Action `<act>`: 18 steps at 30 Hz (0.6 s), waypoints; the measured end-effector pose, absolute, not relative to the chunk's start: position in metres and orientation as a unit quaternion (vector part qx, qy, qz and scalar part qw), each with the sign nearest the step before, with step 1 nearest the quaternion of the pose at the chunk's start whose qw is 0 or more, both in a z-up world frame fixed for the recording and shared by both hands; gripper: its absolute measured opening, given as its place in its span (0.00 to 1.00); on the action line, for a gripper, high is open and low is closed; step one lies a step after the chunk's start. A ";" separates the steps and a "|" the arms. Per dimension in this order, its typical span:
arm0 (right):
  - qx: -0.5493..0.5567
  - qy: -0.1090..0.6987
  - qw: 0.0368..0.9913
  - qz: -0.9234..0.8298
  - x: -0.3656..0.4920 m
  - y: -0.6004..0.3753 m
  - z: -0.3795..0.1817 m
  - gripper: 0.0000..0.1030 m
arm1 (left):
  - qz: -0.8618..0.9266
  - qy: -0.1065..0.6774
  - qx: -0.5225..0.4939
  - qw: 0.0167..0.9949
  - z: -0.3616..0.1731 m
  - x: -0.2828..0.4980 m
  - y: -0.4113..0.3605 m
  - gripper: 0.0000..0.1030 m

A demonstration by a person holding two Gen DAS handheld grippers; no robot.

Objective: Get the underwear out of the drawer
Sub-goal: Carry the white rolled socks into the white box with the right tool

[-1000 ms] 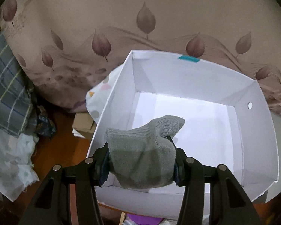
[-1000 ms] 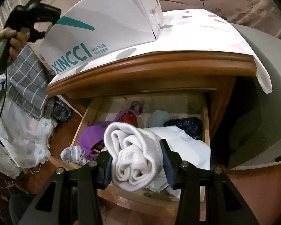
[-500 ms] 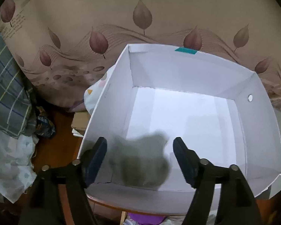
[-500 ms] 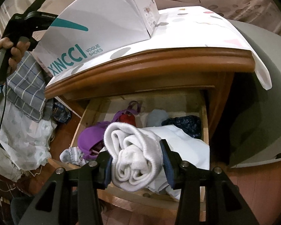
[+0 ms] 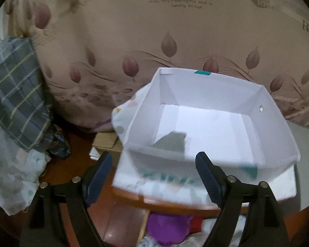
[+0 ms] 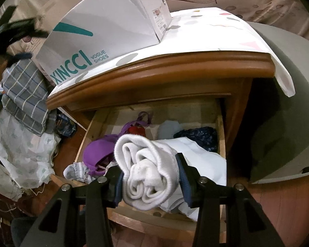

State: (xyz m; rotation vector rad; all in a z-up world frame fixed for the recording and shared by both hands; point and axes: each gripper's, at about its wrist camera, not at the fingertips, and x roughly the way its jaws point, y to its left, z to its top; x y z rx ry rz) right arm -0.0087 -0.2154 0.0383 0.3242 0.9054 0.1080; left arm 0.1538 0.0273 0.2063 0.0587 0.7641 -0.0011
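Note:
My left gripper (image 5: 152,168) is open and empty, in front of the white shoe box (image 5: 274,127) on the nightstand top. A grey sock (image 5: 171,143) lies inside the box near its front wall. My right gripper (image 6: 149,175) is shut on a rolled white sock (image 6: 148,173), held above the open wooden drawer (image 6: 220,129). The drawer holds a purple bra (image 6: 101,150), a red item (image 6: 137,130), a dark blue knit piece (image 6: 197,136), a white garment (image 6: 201,156) and a striped sock (image 6: 76,170). The box also shows in the right wrist view (image 6: 105,33).
A spotted white cloth (image 6: 216,33) covers the nightstand top. A plaid grey cloth (image 5: 16,103) and a pale printed cloth (image 5: 12,177) pile up at the left. A leaf-patterned curtain (image 5: 154,30) hangs behind. A grey surface (image 6: 278,113) lies to the right.
My left gripper opened and let the grey sock drop into the box, then drew back and up. My right gripper stayed shut on the white sock over the drawer.

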 end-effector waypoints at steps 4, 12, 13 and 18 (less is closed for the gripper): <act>0.154 0.430 0.888 0.046 -0.011 -0.217 0.036 0.43 | 0.017 0.361 0.031 0.932 0.184 0.116 0.044 0.80; 0.094 0.378 0.920 0.045 -0.020 -0.197 0.049 0.43 | 0.076 0.370 0.007 0.926 0.122 0.077 0.090 0.82; 0.088 0.379 0.920 0.047 -0.020 -0.194 0.050 0.43 | 0.082 0.374 0.005 0.924 0.113 0.075 0.095 0.82; 0.073 0.398 0.913 0.045 -0.019 -0.189 0.045 0.43 | 0.106 0.379 -0.009 0.919 0.083 0.070 0.109 0.82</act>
